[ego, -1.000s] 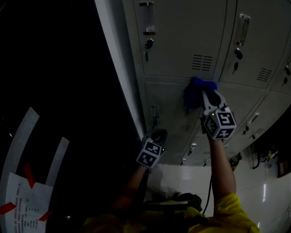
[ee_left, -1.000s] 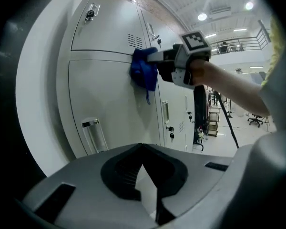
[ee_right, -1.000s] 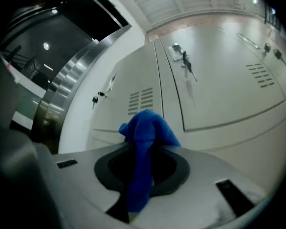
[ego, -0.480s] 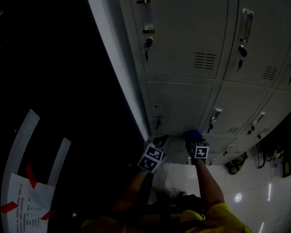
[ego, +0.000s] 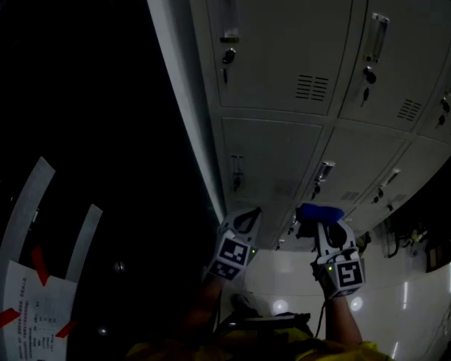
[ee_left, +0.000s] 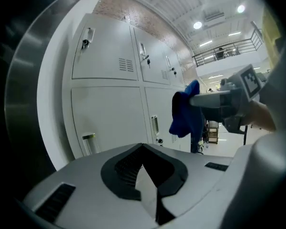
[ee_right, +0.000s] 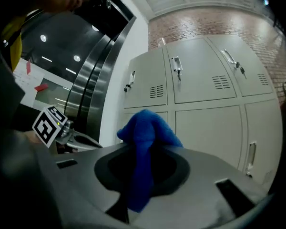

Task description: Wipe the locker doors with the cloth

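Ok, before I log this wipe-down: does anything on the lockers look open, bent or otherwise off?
Nothing stands out. The locker doors all sit shut and flush, with no visible dents. The blue cloth is bunched in the jaws of the right gripper; the left gripper is shut and empty.

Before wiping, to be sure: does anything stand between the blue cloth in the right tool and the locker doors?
Nothing visible does. The blue cloth, clamped in the right tool, faces the locker doors directly; the left tool sits aside.
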The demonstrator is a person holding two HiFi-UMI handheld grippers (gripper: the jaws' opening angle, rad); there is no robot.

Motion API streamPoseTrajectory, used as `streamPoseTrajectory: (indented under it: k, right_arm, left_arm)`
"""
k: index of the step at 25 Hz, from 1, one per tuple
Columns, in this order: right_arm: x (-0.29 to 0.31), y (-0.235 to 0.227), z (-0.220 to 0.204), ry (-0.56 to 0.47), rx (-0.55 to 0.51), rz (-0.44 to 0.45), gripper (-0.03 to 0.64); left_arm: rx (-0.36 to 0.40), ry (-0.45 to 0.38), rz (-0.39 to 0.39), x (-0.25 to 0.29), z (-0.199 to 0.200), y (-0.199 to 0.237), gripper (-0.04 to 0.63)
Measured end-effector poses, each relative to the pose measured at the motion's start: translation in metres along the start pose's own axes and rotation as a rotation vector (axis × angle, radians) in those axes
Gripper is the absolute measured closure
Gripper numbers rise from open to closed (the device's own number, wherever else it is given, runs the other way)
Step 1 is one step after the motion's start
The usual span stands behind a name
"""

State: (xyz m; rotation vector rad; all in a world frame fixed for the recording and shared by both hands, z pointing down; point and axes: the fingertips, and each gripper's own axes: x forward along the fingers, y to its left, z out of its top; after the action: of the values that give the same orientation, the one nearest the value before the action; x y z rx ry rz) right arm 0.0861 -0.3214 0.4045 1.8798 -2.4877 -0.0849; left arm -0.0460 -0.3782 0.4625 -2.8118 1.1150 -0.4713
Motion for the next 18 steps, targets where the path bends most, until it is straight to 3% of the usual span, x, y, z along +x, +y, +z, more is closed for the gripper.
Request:
streamPoseTrajectory:
  k: [6,10,15,18]
  right_arm:
    - [-0.045,-0.006,-0.039,0.094,0.181,0.044,0.551]
    - [-0.099,-0.025,-0.031,0.068,0.193,0.056,0.550]
    - [-0.198,-0.062,-0.045,0.118,0.166,0.045,0.551]
    - [-0.254,-0.075,-0.056,0.120,0.206,0.055,0.551]
  left_arm:
    - [0.023,-0.002,0.002,-0.017,0.014,-0.050,0.592]
    - [0.027,-0.007,0.002,-0.021,0.027,-0.106,0.592]
    - [-0.081,-0.018,-0.023,-0.046,0.041,-0.209,0.592]
    - [-0.086,-0.006,-0.006,-0.069,0.034,-0.266,0.592]
